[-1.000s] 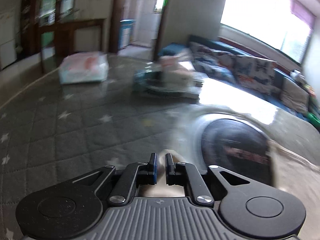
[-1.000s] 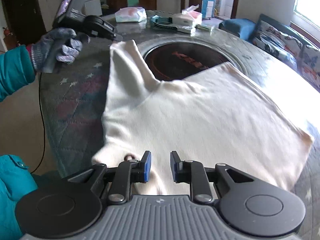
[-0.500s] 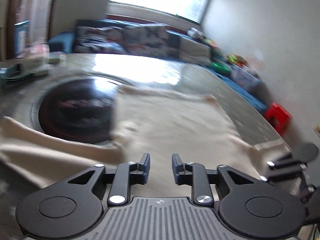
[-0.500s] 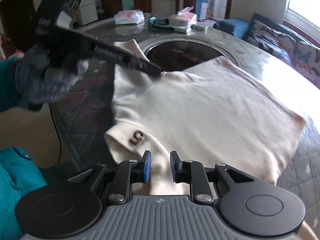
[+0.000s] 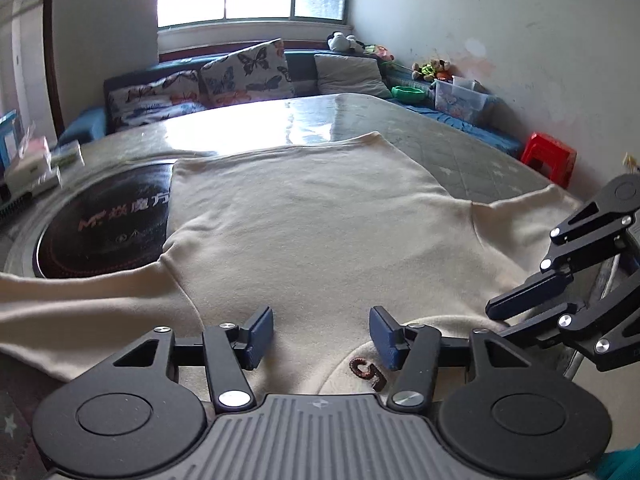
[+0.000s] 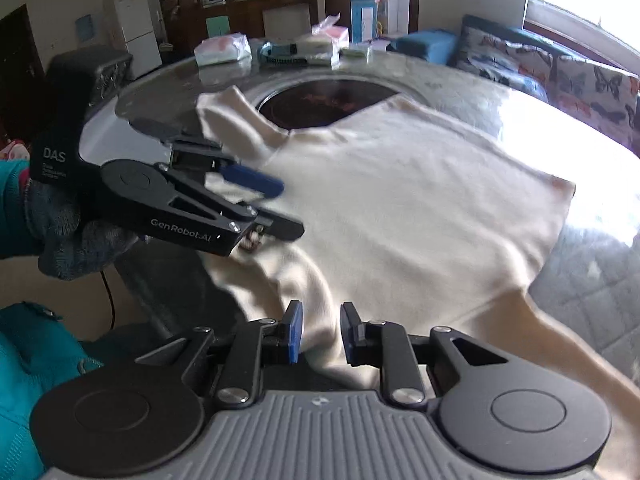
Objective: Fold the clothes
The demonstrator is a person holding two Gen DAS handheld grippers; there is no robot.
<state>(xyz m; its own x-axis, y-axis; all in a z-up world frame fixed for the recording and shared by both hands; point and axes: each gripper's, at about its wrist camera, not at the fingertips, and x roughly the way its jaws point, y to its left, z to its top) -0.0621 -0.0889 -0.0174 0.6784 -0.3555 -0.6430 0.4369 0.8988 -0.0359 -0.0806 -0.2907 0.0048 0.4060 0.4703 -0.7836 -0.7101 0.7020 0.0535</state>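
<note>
A cream sweater (image 5: pixel 320 216) lies spread flat on the round table, with one sleeve (image 6: pixel 232 120) stretched past the black hob. Its collar, marked with a brown "S" (image 5: pixel 366 372), is at the near edge. My left gripper (image 5: pixel 322 330) hovers just over the collar, open wide with nothing between its fingers. A gloved hand holds the left gripper (image 6: pixel 276 208) in the right wrist view. My right gripper (image 6: pixel 322 334) is low over the near shoulder of the sweater (image 6: pixel 400 208), fingers a little apart, cloth beneath them. The right gripper (image 5: pixel 528 308) shows beside the collar in the left wrist view.
A black round hob (image 5: pixel 104 232) sits in the middle of the grey quilted table top (image 5: pixel 472 156). Tissue packs and boxes (image 6: pixel 296 50) stand at the far edge. A sofa with cushions (image 5: pixel 240 68) and a red stool (image 5: pixel 548 156) lie beyond the table.
My left gripper let go of the sleeve, swung round to the collar and opened wide. My right gripper dropped lower over the near shoulder.
</note>
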